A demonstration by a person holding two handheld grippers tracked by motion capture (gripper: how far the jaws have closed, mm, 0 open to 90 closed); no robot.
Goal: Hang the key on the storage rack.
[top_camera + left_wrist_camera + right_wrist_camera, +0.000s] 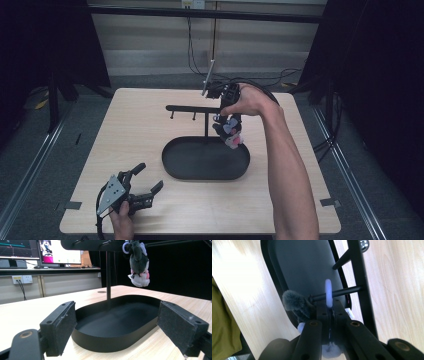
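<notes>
- The left gripper [145,186] lies closest, at about seven o'clock on the wooden table [125,125], resting near the front edge in the person's left hand [121,223]. Its jaws stand wide apart with nothing between them; in the left gripper view the two black pads [61,326] frame the tray.
- The black oval tray [172,165] sits at the table's centre, just beyond that gripper toward one o'clock, bare inside.
- A thin black stand [206,125] rises from the tray's far edge, at twelve o'clock, and carries a horizontal bar [185,107] with short pegs.
- The right gripper [227,120] is at the bar's right end, at about one o'clock from the tray's centre, pointing down, held by the right hand [250,100].
- Its jaws are clamped tight on the small grey-and-pink plush toy [138,265] at its pale plastic ring [328,293].
- In the right gripper view the ring stands against a peg [342,291] of the bar; I cannot tell whether it is threaded on.
- The toy dangles above the tray's far right rim, clear of the tray floor.
</notes>
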